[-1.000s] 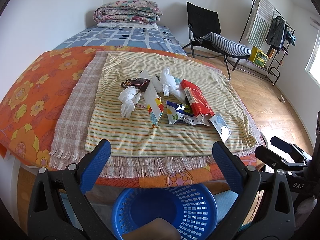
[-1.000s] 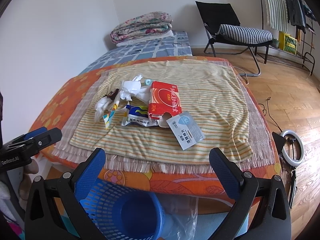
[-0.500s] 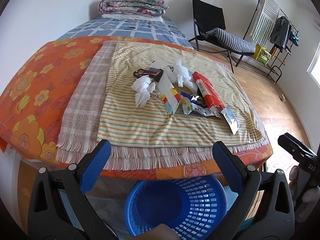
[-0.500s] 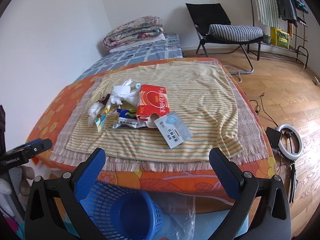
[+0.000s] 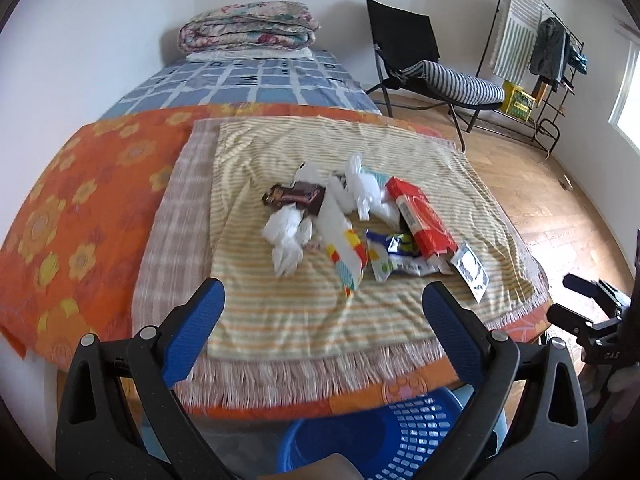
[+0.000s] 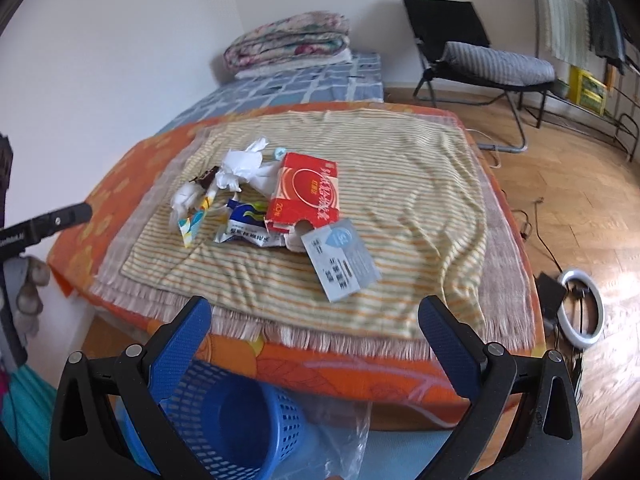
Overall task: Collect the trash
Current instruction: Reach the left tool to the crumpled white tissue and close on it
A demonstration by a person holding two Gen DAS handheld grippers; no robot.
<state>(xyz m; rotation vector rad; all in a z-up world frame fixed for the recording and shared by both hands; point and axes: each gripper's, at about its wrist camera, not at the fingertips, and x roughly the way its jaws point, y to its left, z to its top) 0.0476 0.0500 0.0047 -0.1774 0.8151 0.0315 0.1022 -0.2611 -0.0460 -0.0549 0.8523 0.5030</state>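
Observation:
A pile of trash lies on the striped cloth (image 5: 280, 312) on the table: a red carton (image 5: 420, 220) (image 6: 306, 192), crumpled white tissues (image 5: 286, 236) (image 6: 240, 166), a dark wrapper (image 5: 296, 196), a colourful paper cone (image 5: 344, 248), a blue-white packet (image 5: 394, 252) (image 6: 244, 224) and a grey sachet (image 5: 470, 268) (image 6: 340, 264). A blue basket (image 5: 384, 436) (image 6: 236, 420) stands on the floor below the table's front edge. My left gripper (image 5: 322, 312) and right gripper (image 6: 314, 332) are both open and empty, above the basket, short of the pile.
The table carries an orange flowered cover (image 5: 80, 200). Behind it is a bed with folded quilts (image 5: 248, 32). A black chair (image 5: 432, 68), a clothes rack (image 5: 540, 48) and a ring light (image 6: 580, 308) stand on the wooden floor to the right. A clear plastic bag (image 6: 344, 432) lies by the basket.
Both grippers have moved forward and closer to the table, so the pile looks larger. Both stay open and empty.

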